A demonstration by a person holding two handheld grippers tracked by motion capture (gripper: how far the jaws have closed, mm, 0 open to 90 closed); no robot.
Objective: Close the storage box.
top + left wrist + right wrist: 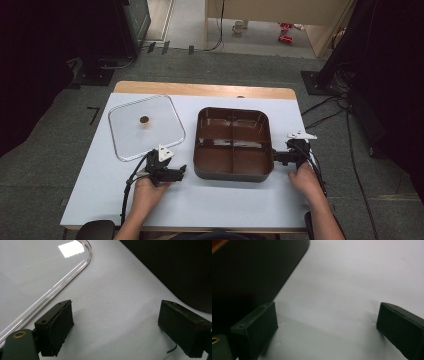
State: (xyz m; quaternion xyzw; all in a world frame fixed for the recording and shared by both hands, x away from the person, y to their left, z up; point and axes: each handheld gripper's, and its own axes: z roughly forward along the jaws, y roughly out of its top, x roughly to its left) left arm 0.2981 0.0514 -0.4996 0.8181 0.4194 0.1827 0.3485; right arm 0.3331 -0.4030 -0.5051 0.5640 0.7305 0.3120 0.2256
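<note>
High view — brown tray [233,145] between left gripper [181,172] and right gripper [276,157], both released — clear lid [145,127] beside.

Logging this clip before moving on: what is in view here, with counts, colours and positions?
Table: one, pale top, wooden far edge.
Divided tray: one, brown, four empty compartments, centre-right.
Clear lid: one, transparent with a small brown knob, lying flat left of the tray.
Red items: a few, on the floor far behind; too small to identify.
Left gripper: black, open, beside the tray's near-left corner.
Right gripper: black, open, at the tray's right side.
</note>
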